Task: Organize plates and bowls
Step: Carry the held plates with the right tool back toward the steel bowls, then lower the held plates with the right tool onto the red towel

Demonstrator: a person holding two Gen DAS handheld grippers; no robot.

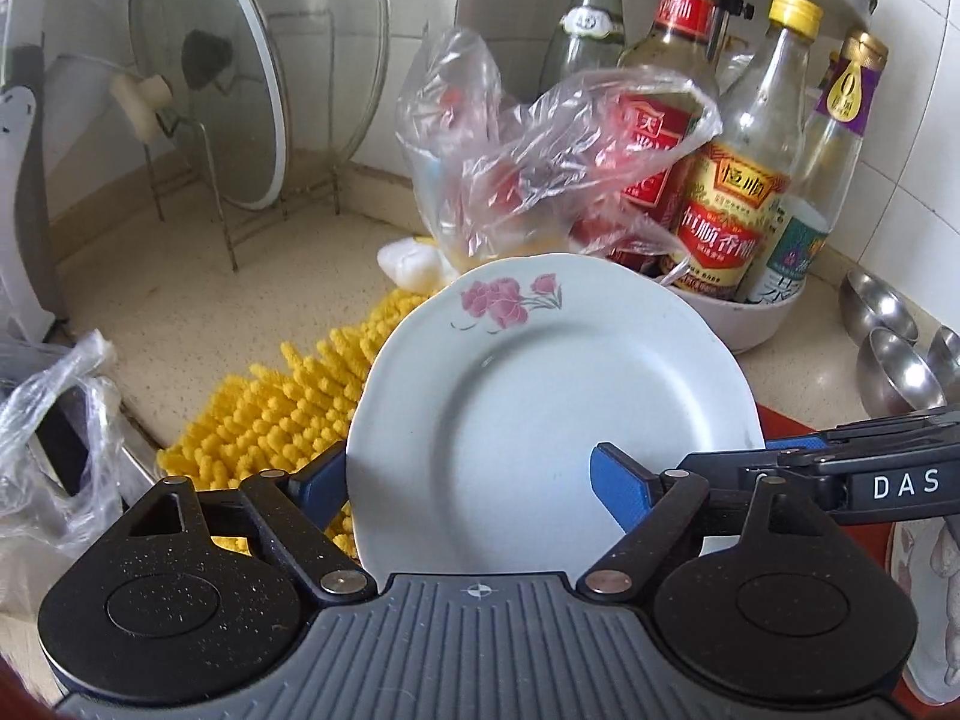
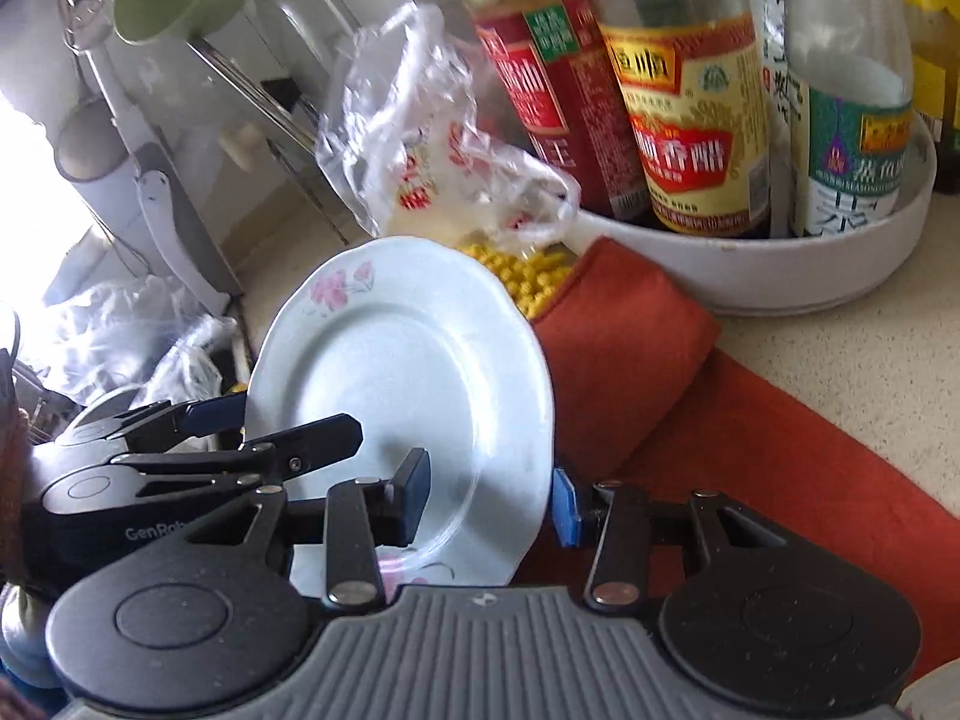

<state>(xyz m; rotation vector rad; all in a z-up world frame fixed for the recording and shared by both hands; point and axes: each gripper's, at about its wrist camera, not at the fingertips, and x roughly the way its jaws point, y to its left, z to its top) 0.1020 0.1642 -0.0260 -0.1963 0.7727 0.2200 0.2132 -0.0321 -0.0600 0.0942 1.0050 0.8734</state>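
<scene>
A white plate with pink flowers (image 1: 540,396) is held tilted above the counter, also seen in the right wrist view (image 2: 396,372). My left gripper (image 1: 474,480) has one blue finger behind the plate's left rim and the other on its face, shut on it. My right gripper (image 2: 498,498) straddles the plate's lower right rim, one finger on the face and one behind, shut on it. The right gripper's arm enters the left wrist view at the right (image 1: 870,468). Steel bowls (image 1: 894,360) lie at the right.
A yellow chenille cloth (image 1: 288,408) and a red cloth (image 2: 690,396) lie on the counter. A round tray of sauce bottles (image 2: 750,276) and a plastic bag (image 1: 540,150) stand behind. A glass lid on a wire rack (image 1: 204,72) stands far left.
</scene>
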